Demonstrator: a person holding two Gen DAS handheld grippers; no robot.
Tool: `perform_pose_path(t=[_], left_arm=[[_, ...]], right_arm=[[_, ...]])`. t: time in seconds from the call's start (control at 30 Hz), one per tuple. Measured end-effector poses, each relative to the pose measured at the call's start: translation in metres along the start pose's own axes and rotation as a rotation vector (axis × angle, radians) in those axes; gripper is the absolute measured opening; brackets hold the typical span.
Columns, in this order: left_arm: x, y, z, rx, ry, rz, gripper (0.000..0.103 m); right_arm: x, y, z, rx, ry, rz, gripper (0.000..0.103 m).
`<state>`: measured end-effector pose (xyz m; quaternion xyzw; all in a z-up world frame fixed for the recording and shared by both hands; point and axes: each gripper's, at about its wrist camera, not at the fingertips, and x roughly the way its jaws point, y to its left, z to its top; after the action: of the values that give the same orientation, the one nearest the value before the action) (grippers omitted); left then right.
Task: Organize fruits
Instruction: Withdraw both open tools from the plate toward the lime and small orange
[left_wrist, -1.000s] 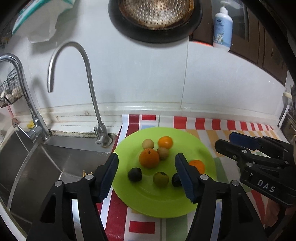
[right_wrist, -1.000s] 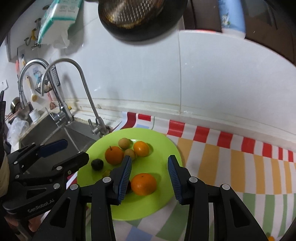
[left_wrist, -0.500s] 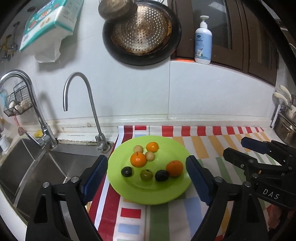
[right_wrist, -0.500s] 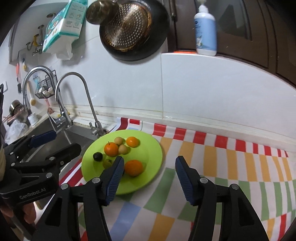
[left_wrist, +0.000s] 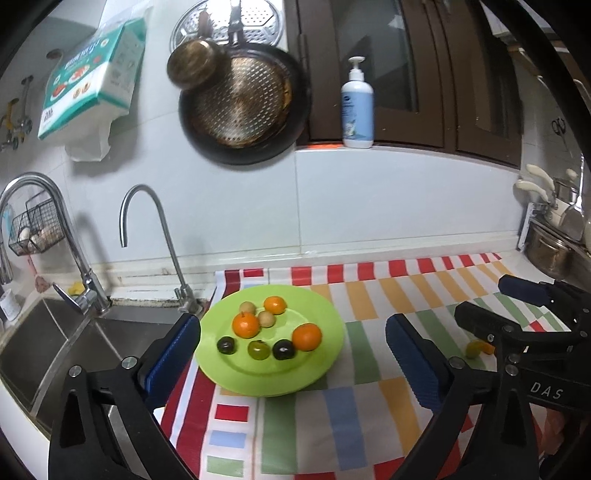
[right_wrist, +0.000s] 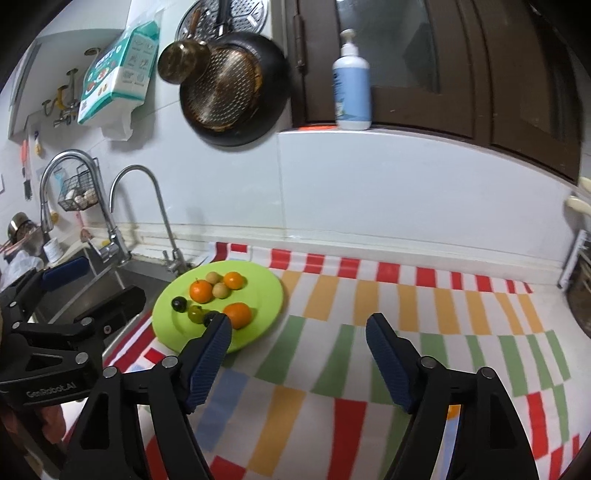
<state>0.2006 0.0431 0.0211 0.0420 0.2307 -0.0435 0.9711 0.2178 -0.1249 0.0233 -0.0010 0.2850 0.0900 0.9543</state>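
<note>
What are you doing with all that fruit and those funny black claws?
A person is sorting fruit with a claw-like gripper in each hand. Both the left gripper and the right gripper are open and empty, held above the striped cloth. Seven fruits sit on the green plate: three oranges, two pale round ones, two dark ones and a green one. One small yellow-green fruit lies off the plate on the cloth, near the right gripper, so that probably goes next.
</note>
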Motion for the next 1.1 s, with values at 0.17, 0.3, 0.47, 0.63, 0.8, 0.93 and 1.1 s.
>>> perform_pose_path(t=[0.17, 0.3, 0.47, 0.63, 0.8, 0.93, 1.1], left_arm=[[-0.007, -0.017, 0.0, 0.004, -0.009, -0.039, 0.103], [-0.012, -0.033, 0.0, 0.021, -0.02, -0.063, 0.103], [-0.016, -0.054, -0.002, 0.05, -0.026, -0.098, 0.103], [-0.015, -0.076, -0.004, 0.076, -0.022, -0.132, 0.103], [-0.012, -0.098, -0.006, 0.103, -0.016, -0.172, 0.103], [-0.008, -0.117, -0.007, 0.139, -0.016, -0.212, 0.103], [-0.002, -0.136, -0.01, 0.198, -0.018, -0.257, 0.102]], right_arm=[[-0.021, -0.015, -0.005, 0.017, -0.027, -0.046, 0.076], [-0.035, -0.028, -0.01, 0.033, -0.039, -0.075, 0.076], [-0.048, -0.047, -0.018, 0.049, -0.039, -0.114, 0.076], [-0.06, -0.066, -0.025, 0.058, -0.034, -0.155, 0.076], [-0.067, -0.085, -0.032, 0.064, -0.022, -0.188, 0.076], [-0.07, -0.097, -0.038, 0.053, -0.005, -0.208, 0.076], [-0.067, -0.11, -0.043, 0.02, 0.018, -0.222, 0.076]])
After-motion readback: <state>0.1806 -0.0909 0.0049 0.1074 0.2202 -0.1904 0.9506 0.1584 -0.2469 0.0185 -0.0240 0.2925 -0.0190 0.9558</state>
